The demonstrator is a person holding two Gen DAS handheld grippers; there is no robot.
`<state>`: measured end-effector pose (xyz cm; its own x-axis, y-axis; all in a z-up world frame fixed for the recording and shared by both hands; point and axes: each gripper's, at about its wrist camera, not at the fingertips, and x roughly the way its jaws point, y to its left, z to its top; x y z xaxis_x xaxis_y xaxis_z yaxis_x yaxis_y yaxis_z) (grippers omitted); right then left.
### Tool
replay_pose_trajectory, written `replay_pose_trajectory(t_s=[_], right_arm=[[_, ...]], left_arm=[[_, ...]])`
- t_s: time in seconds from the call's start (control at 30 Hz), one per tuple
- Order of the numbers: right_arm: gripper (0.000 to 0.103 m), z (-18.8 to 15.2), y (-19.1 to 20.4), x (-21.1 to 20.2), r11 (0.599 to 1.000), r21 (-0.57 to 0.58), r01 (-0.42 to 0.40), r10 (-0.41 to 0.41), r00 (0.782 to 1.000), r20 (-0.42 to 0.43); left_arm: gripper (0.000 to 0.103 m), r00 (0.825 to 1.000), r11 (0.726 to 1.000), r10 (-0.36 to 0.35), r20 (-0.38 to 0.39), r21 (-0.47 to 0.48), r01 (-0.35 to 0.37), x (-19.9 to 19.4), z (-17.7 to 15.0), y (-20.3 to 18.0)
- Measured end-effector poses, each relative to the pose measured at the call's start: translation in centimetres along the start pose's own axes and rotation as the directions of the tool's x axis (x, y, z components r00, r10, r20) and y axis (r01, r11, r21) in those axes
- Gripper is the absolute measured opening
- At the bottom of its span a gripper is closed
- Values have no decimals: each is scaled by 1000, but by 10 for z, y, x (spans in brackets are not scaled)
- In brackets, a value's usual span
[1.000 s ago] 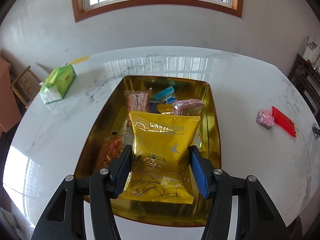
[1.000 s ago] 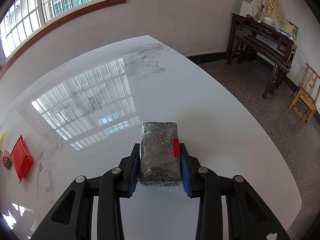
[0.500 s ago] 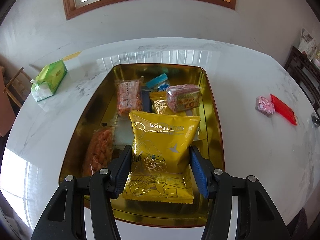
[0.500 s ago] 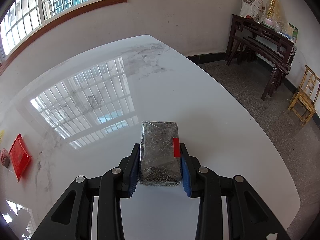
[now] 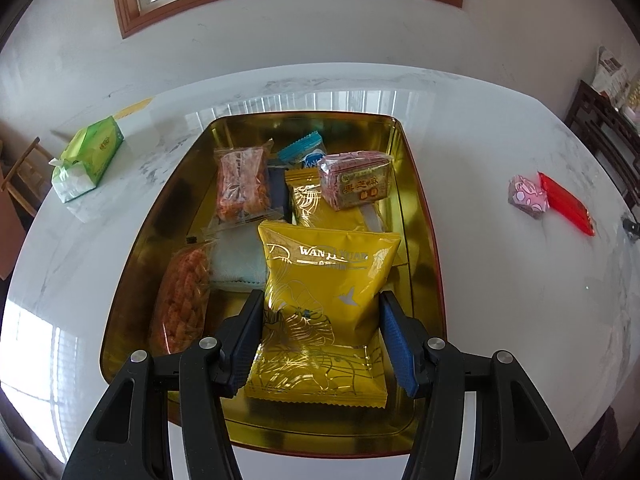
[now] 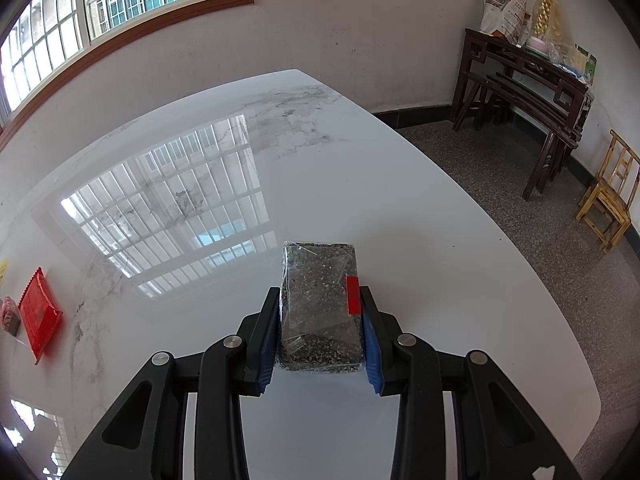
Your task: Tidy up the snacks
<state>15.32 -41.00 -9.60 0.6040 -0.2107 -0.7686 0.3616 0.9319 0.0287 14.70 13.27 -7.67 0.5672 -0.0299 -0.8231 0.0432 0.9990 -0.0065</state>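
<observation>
Since a second ago the left wrist view has drawn back over the gold tray point(image 5: 416, 184): more of its contents and its near rim now show, and the window has slid toward the top of the picture. The right wrist view looks the same as before.

The left gripper point(image 5: 322, 320) is clamped on the yellow snack bag point(image 5: 326, 300), its blue pads pressing both side edges, jaws partly apart at the bag's width. The bag hangs over the near half of the tray. Ahead of it lie two orange snack packs point(image 5: 240, 184), a blue packet point(image 5: 302, 151), a smaller gold packet point(image 5: 308, 204) and a pink-wrapped block point(image 5: 356, 180). Far to the gripper's right, on the marble table point(image 5: 500, 280), sit a pink packet point(image 5: 526, 196) and a red packet point(image 5: 568, 208) (touching each other); far to its left, a green tissue pack point(image 5: 88, 158).

The right gripper point(image 6: 320, 320) is clamped on a clear-wrapped dark seed bar point(image 6: 318, 304), jaws narrow, over bare table well apart from the tray.
</observation>
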Motion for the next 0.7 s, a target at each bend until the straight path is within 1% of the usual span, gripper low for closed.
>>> replay_pose_trajectory(t_s=[0.07,0.17,0.4,0.47,0.57,0.7], right_arm=[[33,0,0,0,1000,1,-1,1,1000,0],[33,0,0,0,1000,2,-2,2,1000,0],[33,0,0,0,1000,2,-2,2,1000,0],[33,0,0,-1,1000,2,-2,2,1000,0],[33,0,0,0,1000,2,-2,2,1000,0],[33,0,0,-1,1000,2,-1,1,1000,0]], left_arm=[[57,1000,1000,-9,-9,4,9,1,-1,-1],[58,1000,1000,12,-11,19,-12,3,-3,-5],[59,1000,1000,30,-2,2,-30,-1,-5,-2],[59,999,999,39,20,5,-39,-8,-4,-2],[70,996,998,55,75,-12,-54,-23,-3,1],[72,987,996,66,148,-67,-57,-46,-3,10]])
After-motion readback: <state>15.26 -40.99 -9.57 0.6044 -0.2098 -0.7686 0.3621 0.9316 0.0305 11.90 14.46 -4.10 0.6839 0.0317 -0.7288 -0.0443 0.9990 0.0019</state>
